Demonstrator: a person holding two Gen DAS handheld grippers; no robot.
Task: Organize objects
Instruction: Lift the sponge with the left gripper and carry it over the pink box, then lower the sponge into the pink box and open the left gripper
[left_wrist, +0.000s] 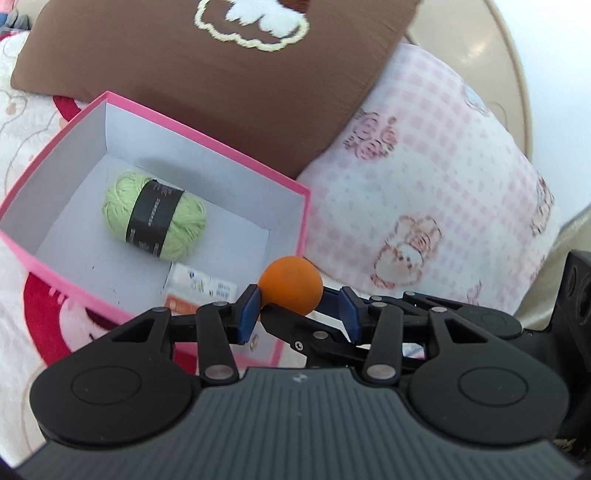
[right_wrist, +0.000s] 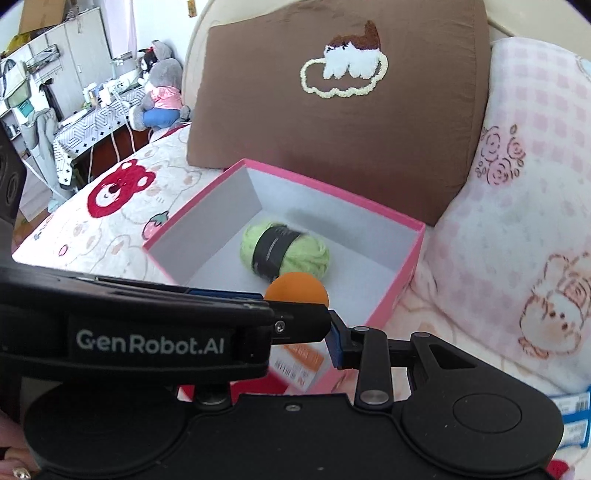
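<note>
- In the left wrist view, we see the left tool (left_wrist: 295, 301) with its blue pads (left_wrist: 246, 314) pressed against either side of the orange ball (left_wrist: 290, 285), pinching it right at the tips.
- The ball hangs over the near right corner of the pink box (left_wrist: 207, 136). The open box lies ahead and to the left of the tool, so we judge the coming move to be a short carry forward and left, then a release.
- Inside the box, a green yarn skein (left_wrist: 155, 216) with a black band lies on its side, its long axis running far left to near right. Small printed packets (left_wrist: 201, 285) sit in the near right corner, just below the ball.
- A black finger crosses under the ball from the right. We take it for part of the right tool.
- The box rests on the bed cover (left_wrist: 22, 122), with a brown cushion (left_wrist: 221, 81) behind it and a pink checked pillow (left_wrist: 424, 184) to its right.
- In the right wrist view, the left tool crosses in from the left and hides one finger of the right tool (right_wrist: 301, 328). We cannot tell whether the right tool is spread or closed.
- Here the ball (right_wrist: 297, 290) sits at the left tool's tip, over the near edge of the box (right_wrist: 332, 188) and just near of the yarn (right_wrist: 284, 251).
- The left hand is plainly the nearer one for the drop.
</note>
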